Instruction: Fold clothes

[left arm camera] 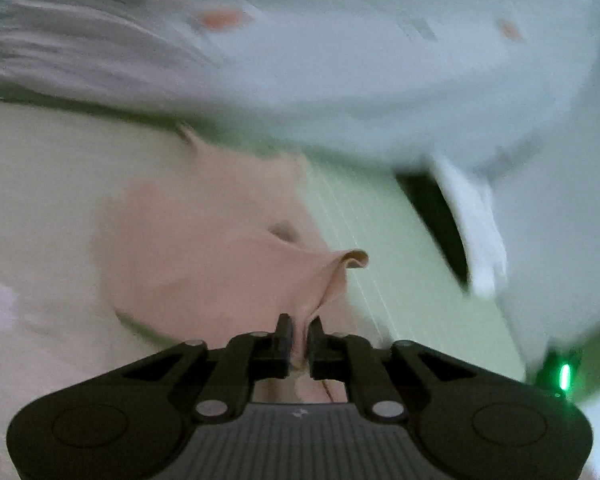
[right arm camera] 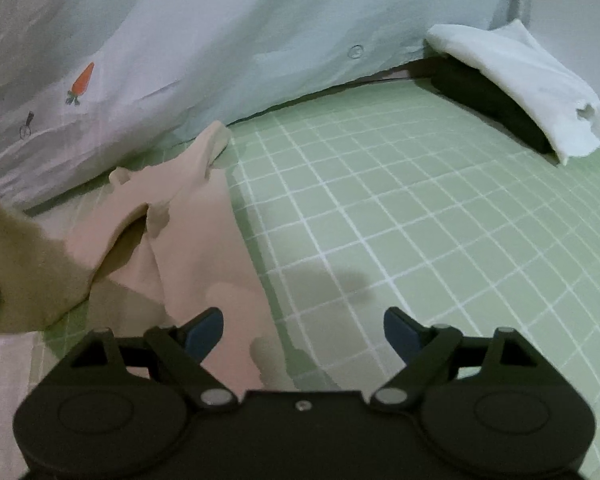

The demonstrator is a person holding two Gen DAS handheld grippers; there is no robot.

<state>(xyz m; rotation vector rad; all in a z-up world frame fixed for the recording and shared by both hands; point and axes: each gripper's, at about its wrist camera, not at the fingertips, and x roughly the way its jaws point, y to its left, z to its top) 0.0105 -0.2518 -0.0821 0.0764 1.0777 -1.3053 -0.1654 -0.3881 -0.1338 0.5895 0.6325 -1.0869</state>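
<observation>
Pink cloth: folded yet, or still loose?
Loose: the pink cloth lies rumpled on the green mat, one edge pinched in the left gripper.

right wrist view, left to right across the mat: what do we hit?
Beige cloth → pink garment → bare green grid mat → black item under the white folded cloth. The right gripper hangs open over the mat's near edge.
</observation>
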